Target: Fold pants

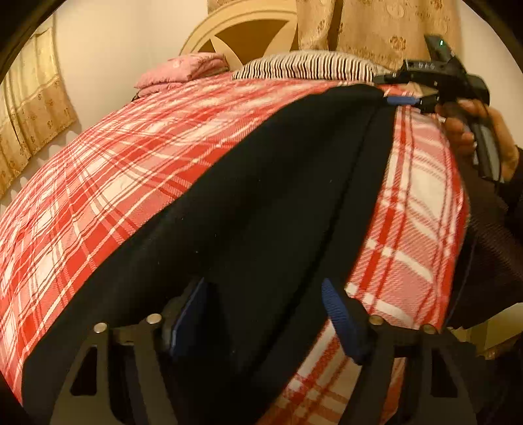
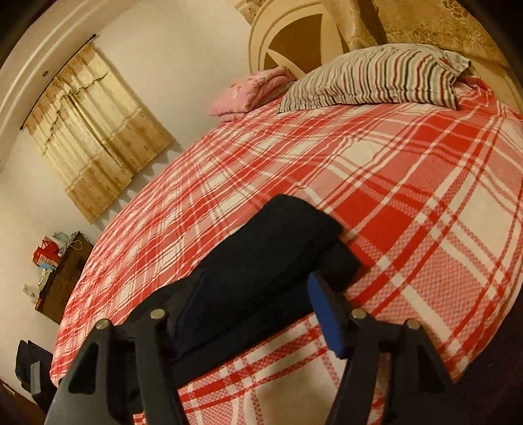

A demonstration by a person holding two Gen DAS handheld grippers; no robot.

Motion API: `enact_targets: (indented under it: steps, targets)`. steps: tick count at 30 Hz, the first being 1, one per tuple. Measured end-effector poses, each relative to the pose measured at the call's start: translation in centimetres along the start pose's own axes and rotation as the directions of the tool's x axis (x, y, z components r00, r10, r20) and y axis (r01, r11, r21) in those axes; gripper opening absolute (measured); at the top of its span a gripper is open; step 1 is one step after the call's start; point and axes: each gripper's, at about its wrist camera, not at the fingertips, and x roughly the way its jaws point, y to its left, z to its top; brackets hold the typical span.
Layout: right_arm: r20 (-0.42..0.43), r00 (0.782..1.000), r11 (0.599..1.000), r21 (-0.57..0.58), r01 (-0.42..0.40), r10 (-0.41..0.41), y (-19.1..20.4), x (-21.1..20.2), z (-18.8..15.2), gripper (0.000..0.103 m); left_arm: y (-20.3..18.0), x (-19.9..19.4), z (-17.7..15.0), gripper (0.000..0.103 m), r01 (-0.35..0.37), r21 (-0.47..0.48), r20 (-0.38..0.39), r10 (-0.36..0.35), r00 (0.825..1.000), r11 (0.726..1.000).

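Lying lengthwise on the bed [image 1: 98, 183], the black pants [image 1: 261, 212] run in the left wrist view from the near edge up toward the striped pillow [image 1: 304, 67], with a seam line down their length and the red plaid sheet showing on both sides. The left gripper [image 1: 264, 314] hangs over the near end of the pants, its blue-padded fingers [image 1: 343, 320] standing wide apart with dark cloth between them; the pads do not visibly press on it. At the far end of the pants the right gripper [image 1: 403, 99] shows, held by a hand [image 1: 470, 130], its blue tip just at the pants' edge; how wide it stands cannot be told from here. A pink folded cloth [image 1: 183, 70] lies near the headboard [image 1: 248, 29], left of the pillow. In the right wrist view, the right gripper [image 2: 258, 310] has its fingers [image 2: 327, 314] spread well apart over the end of the pants [image 2: 268, 248], which lie flat on the sheet with one layer offset over another; the cloth sits between the fingers without being pinched. Beyond them the bed [image 2: 392, 163] stretches to the pillow [image 2: 376, 75] and pink cloth [image 2: 251, 91]. A curtain [image 2: 98, 130] hangs on the left wall above a dark cabinet [image 2: 65, 274].
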Motion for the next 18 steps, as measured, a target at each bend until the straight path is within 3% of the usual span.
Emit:
enact_targets:
  steps: [2,8,14,15,16,18]
  targets:
    - [0.006,1.000,1.000,-0.018,-0.008,0.008,0.2,0.2,-0.2,0.067,-0.1,0.1,-0.1,0.071,-0.003,0.002,0.003,0.003,1.000,1.000]
    - [0.030,0.999,0.999,-0.045,-0.028,0.030,0.1,0.1,-0.8,0.067,0.5,-0.1,0.4,0.052,-0.036,-0.037,-0.008,0.036,0.999,0.999]
    - [0.038,0.999,0.999,-0.042,-0.032,0.034,0.2,-0.1,-0.9,0.067,-0.8,0.5,0.5,0.051,-0.086,0.018,-0.014,0.086,0.996,0.996]
    - [0.039,0.999,0.999,-0.042,-0.030,0.032,0.2,-0.1,-1.0,0.067,-0.8,0.4,0.5,0.041,-0.083,0.023,-0.010,0.083,0.997,0.996]
    - [0.039,0.999,0.999,-0.042,-0.029,0.031,0.2,-0.2,-1.0,0.067,-0.8,0.3,0.6,0.012,-0.044,0.023,-0.009,0.044,0.999,0.999]
    - [0.053,0.998,0.999,-0.040,-0.020,0.023,0.1,-0.5,-0.7,0.065,-0.6,-0.1,0.6,0.005,-0.028,0.009,-0.007,0.028,1.000,1.000]
